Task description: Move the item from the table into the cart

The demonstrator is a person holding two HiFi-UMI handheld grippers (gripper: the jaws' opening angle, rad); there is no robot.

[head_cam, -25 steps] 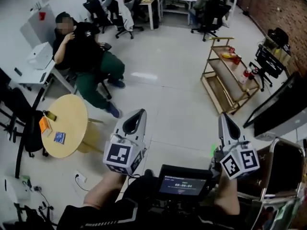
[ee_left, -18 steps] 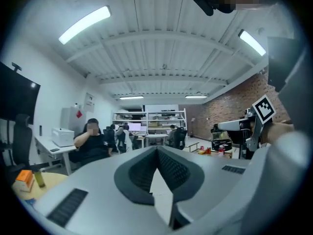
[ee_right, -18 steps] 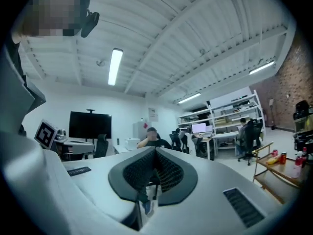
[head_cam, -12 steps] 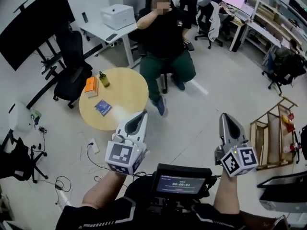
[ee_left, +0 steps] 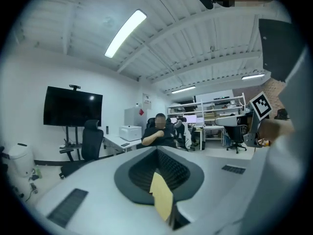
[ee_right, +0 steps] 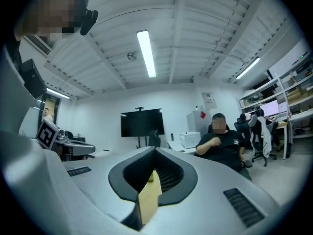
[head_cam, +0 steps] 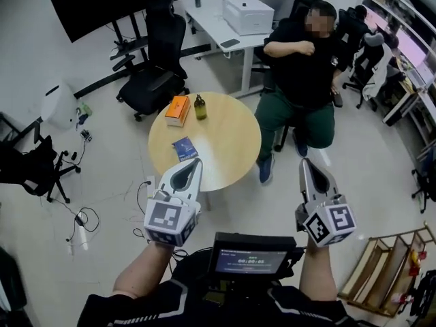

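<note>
Left tool (head_cam: 193,162) and right tool (head_cam: 305,163) both closed, empty, near the round tabletop (head_cam: 228,138). On the tabletop: box (head_cam: 177,110), bottle (head_cam: 199,106), blue packet (head_cam: 184,148).

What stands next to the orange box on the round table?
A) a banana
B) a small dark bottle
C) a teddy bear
B: in the head view a small dark bottle stands right beside the orange box on the round table.

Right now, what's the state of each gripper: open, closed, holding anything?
Left gripper: closed, jaws together, holding nothing.
Right gripper: closed, jaws together, holding nothing.
</note>
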